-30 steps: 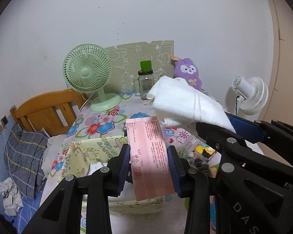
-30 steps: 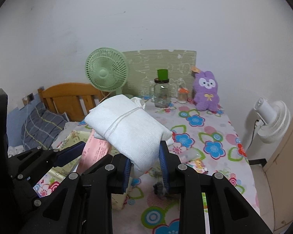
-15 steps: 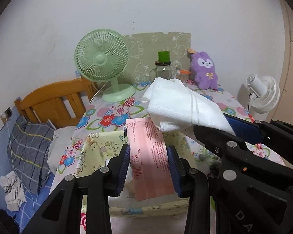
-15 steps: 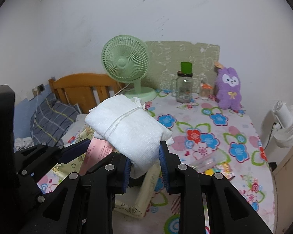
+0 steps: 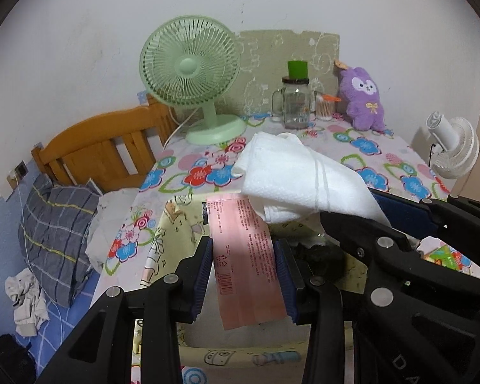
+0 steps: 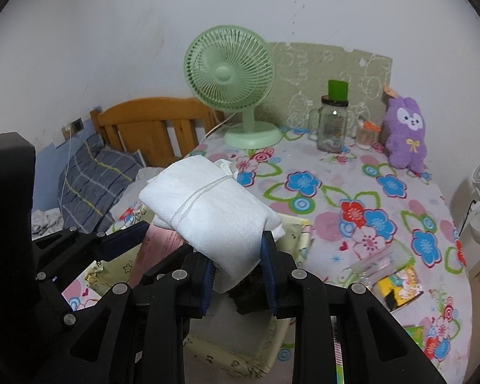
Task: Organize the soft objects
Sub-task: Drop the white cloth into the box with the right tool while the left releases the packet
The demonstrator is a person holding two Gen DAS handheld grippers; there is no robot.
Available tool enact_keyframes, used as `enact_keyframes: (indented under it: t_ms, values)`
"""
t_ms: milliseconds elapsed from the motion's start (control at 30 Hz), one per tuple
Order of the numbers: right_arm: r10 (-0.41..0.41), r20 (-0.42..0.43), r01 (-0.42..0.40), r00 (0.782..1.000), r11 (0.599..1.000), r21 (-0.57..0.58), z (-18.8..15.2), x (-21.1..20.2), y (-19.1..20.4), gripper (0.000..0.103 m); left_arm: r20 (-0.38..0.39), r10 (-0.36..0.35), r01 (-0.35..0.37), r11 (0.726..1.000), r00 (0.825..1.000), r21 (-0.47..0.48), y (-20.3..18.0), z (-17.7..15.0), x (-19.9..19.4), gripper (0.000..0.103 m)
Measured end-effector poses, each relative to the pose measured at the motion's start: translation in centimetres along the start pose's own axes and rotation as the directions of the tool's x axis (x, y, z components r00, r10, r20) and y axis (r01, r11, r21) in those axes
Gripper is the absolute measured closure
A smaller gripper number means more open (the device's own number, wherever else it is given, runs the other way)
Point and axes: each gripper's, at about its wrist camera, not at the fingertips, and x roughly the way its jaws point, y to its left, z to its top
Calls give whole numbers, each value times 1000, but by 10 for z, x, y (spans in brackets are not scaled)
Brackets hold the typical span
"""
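Observation:
My left gripper point(image 5: 244, 275) is shut on a flat pink packet point(image 5: 246, 256) and holds it over a pale yellow fabric storage box point(image 5: 172, 224). My right gripper point(image 6: 236, 275) is shut on a folded white cloth bundle tied with string point(image 6: 214, 214), held above the same box point(image 6: 299, 240). The bundle also shows in the left wrist view point(image 5: 297, 179), just right of and above the pink packet. A dark soft item point(image 6: 252, 297) lies in the box under the bundle. A purple plush toy point(image 6: 406, 134) sits at the table's back right.
The flowered table point(image 6: 352, 198) carries a green desk fan point(image 6: 230, 76), a glass jar with green lid point(image 6: 331, 121), and small packets point(image 6: 396, 284) at right. A wooden bed headboard point(image 5: 102, 147) and plaid pillow point(image 5: 54, 230) lie left; a white fan point(image 5: 454, 150) stands right.
Both grippers have moved left and nearer to the table with their loads, and now hang over the yellow box. Both grips are unchanged.

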Motion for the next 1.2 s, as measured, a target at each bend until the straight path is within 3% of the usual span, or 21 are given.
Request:
enact_keyframes:
  t_ms: [133, 200, 267, 467, 533, 733, 1200]
  values:
    - [10, -22, -10, 1000, 1000, -3, -2, 12, 3, 72, -22, 5, -6, 1000, 1000, -2, 6, -3, 9, 60]
    - [15, -30, -15, 999, 1000, 2, -2, 17, 3, 71, -35, 9, -10, 1000, 999, -9, 8, -4, 12, 55]
    - [31, -47, -30, 998, 999, 10, -2, 23, 2, 66, -37, 10, -11, 1000, 999, -11, 8, -5, 14, 42]
    - [15, -49, -14, 999, 1000, 12, -3, 29, 2, 37, -39, 12, -13, 1000, 999, -21, 12, -9, 16, 18]
    - [14, -43, -13, 999, 1000, 16, -3, 28, 1, 30, -32, 13, -14, 1000, 999, -23, 12, -9, 15, 15]
    - [-14, -25, 14, 1000, 1000, 20, -3, 21, -2, 20, -19, 2, -2, 1000, 1000, -21, 8, -8, 10, 10]
    - [-59, 26, 58, 998, 998, 34, -4, -13, -16, 15, 46, 2, -2, 1000, 999, -6, -14, -3, -17, 2]
